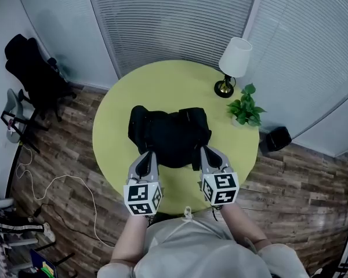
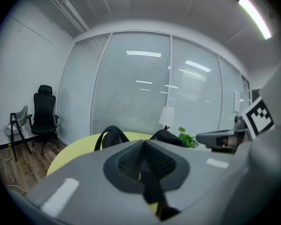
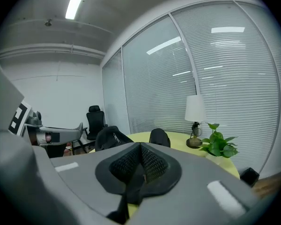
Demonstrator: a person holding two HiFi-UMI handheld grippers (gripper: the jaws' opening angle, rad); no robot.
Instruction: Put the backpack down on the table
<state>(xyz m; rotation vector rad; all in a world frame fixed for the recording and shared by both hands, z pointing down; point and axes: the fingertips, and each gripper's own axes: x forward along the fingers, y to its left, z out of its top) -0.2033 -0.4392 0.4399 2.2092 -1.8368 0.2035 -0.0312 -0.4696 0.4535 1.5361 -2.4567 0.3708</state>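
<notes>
A black backpack (image 1: 171, 133) lies on the round yellow-green table (image 1: 162, 80), a little nearer the front than the middle. My left gripper (image 1: 149, 154) is at its near left corner and my right gripper (image 1: 204, 150) at its near right corner. In the left gripper view the jaws (image 2: 143, 145) are shut on a black strap (image 2: 152, 189) that hangs down from between them. The right gripper view shows the same: the right gripper (image 3: 140, 146) pinches a black strap (image 3: 130, 191). Beyond the jaws the backpack's bulk (image 3: 111, 137) rises over the tabletop.
A white-shaded lamp (image 1: 232, 62) and a small potted plant (image 1: 245, 106) stand at the table's back right. A black office chair (image 1: 35, 74) is on the wood floor at the left, a dark box (image 1: 276, 138) on the floor at the right. Blinds cover the glass wall behind.
</notes>
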